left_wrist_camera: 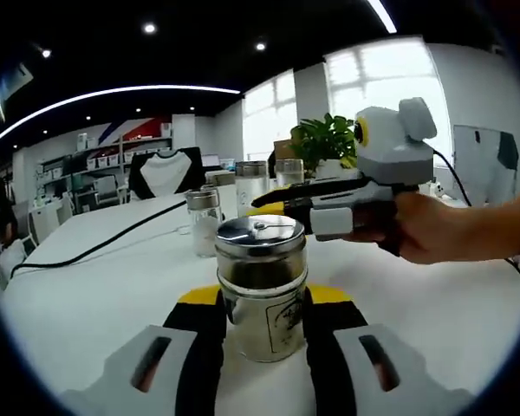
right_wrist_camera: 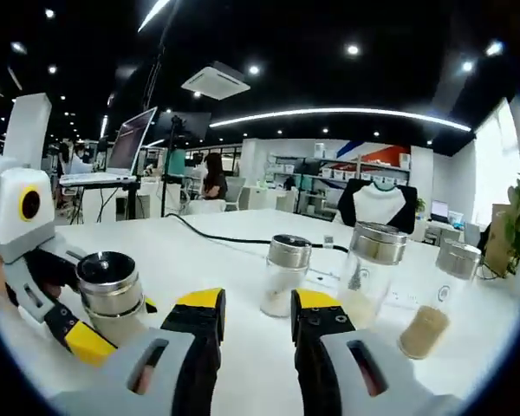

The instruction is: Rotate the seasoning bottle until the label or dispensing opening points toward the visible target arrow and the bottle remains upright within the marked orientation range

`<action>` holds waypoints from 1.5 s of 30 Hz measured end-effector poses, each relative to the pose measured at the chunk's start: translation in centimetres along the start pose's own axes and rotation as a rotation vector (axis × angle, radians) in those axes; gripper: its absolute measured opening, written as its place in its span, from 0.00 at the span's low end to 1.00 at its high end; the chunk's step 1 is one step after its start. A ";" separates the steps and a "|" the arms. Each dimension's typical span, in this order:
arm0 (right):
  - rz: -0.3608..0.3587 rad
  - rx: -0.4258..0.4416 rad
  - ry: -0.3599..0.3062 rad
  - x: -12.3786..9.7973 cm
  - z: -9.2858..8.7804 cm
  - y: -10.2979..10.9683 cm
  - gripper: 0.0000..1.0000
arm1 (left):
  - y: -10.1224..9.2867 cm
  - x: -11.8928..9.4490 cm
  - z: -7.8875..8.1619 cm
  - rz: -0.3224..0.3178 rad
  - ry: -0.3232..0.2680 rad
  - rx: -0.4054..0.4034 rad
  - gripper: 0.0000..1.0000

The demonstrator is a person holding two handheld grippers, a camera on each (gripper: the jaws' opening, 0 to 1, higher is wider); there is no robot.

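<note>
The seasoning bottle point(left_wrist_camera: 260, 260), a glass jar with a shiny steel lid and dark contents, stands upright on the white table point(left_wrist_camera: 95, 295). A faint printed label point(left_wrist_camera: 282, 325) faces the left gripper view. My left gripper point(left_wrist_camera: 262, 302) is shut on the bottle, one jaw against each side. In the right gripper view the same bottle point(right_wrist_camera: 111, 290) sits at the left, held by the left gripper point(right_wrist_camera: 82, 334). My right gripper point(right_wrist_camera: 258, 312) is open with nothing between its jaws. A hand point(left_wrist_camera: 438, 227) holds the right gripper point(left_wrist_camera: 264, 204) just behind the bottle's lid.
Other steel-lidded jars stand behind on the table point(left_wrist_camera: 204, 221) point(left_wrist_camera: 251, 182) point(left_wrist_camera: 288, 172), seen also as jars of pale powder point(right_wrist_camera: 286, 273) point(right_wrist_camera: 368, 273) point(right_wrist_camera: 438, 316). A black cable point(left_wrist_camera: 95, 247) crosses the table. A potted plant point(left_wrist_camera: 325, 139) stands at the back.
</note>
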State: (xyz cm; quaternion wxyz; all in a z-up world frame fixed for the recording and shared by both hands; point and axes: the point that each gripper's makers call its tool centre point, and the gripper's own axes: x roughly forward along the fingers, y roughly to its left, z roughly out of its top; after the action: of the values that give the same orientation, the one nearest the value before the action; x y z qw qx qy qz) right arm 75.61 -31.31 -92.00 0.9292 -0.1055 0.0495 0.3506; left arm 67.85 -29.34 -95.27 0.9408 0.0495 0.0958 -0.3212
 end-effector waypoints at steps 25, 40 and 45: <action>-0.145 0.050 0.056 7.2 0.6 -3.6 0.38 | 0.9 0.2 1.2 0.023 -0.068 -0.055 0.77; -0.058 0.019 0.013 5.8 1.8 -1.6 0.31 | 0.9 0.1 2.1 0.044 -0.095 -0.035 0.95; -0.024 0.033 -0.023 4.1 3.3 -1.2 0.30 | 1.0 -0.1 2.8 0.071 -0.115 -0.022 1.00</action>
State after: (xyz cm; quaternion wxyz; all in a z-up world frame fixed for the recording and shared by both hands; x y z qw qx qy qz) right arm 79.57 -28.83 -89.28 0.9354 -0.0868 0.0434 0.3400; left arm 68.78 -28.90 -92.50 0.9561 0.0241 0.0434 -0.2888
